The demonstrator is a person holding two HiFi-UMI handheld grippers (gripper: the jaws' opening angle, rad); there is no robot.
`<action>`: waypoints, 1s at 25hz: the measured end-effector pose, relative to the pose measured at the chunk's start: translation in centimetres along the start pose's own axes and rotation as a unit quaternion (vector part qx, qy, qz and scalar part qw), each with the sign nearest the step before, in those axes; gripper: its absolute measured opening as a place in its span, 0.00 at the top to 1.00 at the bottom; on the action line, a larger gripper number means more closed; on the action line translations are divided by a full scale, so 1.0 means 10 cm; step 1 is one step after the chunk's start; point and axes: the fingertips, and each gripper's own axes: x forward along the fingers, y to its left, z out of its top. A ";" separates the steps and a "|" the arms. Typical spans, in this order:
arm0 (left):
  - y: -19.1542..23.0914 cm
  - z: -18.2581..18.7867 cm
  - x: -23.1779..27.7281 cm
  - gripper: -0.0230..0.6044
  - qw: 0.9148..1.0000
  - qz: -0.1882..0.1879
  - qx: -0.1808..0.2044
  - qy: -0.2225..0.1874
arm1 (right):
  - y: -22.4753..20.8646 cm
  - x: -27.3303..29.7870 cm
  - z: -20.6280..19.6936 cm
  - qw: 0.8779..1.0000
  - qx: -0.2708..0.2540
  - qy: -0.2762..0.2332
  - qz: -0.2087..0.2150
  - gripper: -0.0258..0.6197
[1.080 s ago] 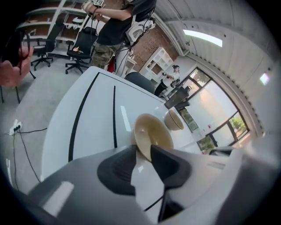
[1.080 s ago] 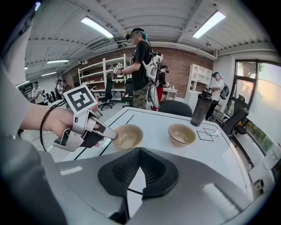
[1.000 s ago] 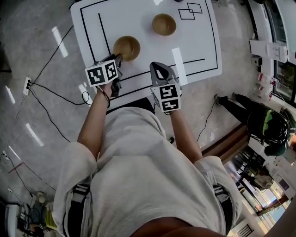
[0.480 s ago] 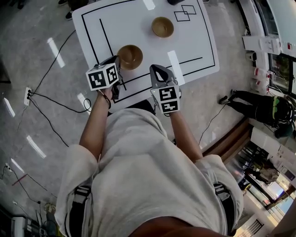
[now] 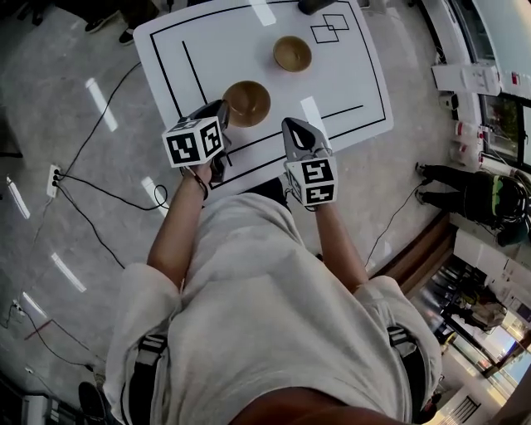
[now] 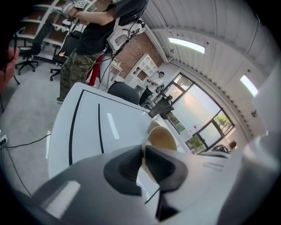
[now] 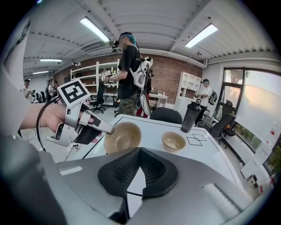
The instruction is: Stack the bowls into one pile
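Note:
My left gripper (image 5: 222, 108) is shut on the near rim of a tan bowl (image 5: 246, 103); its jaws have just been closing on that rim. In the left gripper view the rim of this bowl (image 6: 162, 137) sits pinched between the pads of the left gripper (image 6: 143, 156). The right gripper view shows the bowl (image 7: 123, 137) tilted and raised off the white table (image 5: 348, 75). A second tan bowl (image 5: 292, 53) (image 7: 174, 141) stands farther back on the table. My right gripper (image 5: 296, 124) (image 7: 139, 151) hovers at the table's near edge, shut and holding nothing.
A dark bottle (image 7: 189, 117) stands at the table's far edge beside two drawn overlapping squares (image 5: 336, 23). Black lines frame the tabletop. Cables (image 5: 91, 178) trail over the floor on the left. A person (image 7: 131, 79) and a chair (image 7: 166, 115) are beyond the table.
The left gripper has closed on the near bowl's rim and risen with it, so the bowl is off the table and tilted. The right gripper has risen a little.

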 end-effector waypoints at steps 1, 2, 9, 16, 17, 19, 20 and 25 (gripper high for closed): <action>-0.01 0.02 0.02 0.93 1.000 0.002 0.000 -0.003 | -0.06 0.02 0.00 1.000 0.000 -0.005 0.004 0.96; -0.01 0.06 0.04 0.93 1.000 0.007 -0.001 -0.007 | -0.14 0.05 0.01 1.000 -0.002 -0.008 0.007 0.96; 0.01 0.15 0.18 0.93 0.996 0.074 -0.025 -0.034 | -0.72 0.37 0.11 0.998 -0.019 -0.022 0.047 0.96; 0.04 0.02 0.15 0.93 0.985 0.147 -0.064 -0.059 | -0.89 0.72 0.18 0.989 -0.045 -0.040 0.132 0.96; 0.02 0.00 0.17 0.93 0.984 0.151 -0.069 -0.061 | -0.93 0.75 0.18 0.988 -0.049 -0.042 0.138 0.96; -0.02 -0.03 0.19 0.93 0.982 0.158 -0.079 -0.065 | -0.97 0.80 0.18 0.986 -0.055 -0.045 0.151 0.96; -0.04 -0.04 0.20 0.93 0.981 0.162 -0.083 -0.069 | -0.97 0.83 0.18 0.985 -0.057 -0.047 0.158 0.96; -0.21 -0.02 0.35 0.93 0.979 0.160 -0.094 -0.087 | -1.09 0.90 0.18 0.980 -0.068 -0.053 0.179 0.96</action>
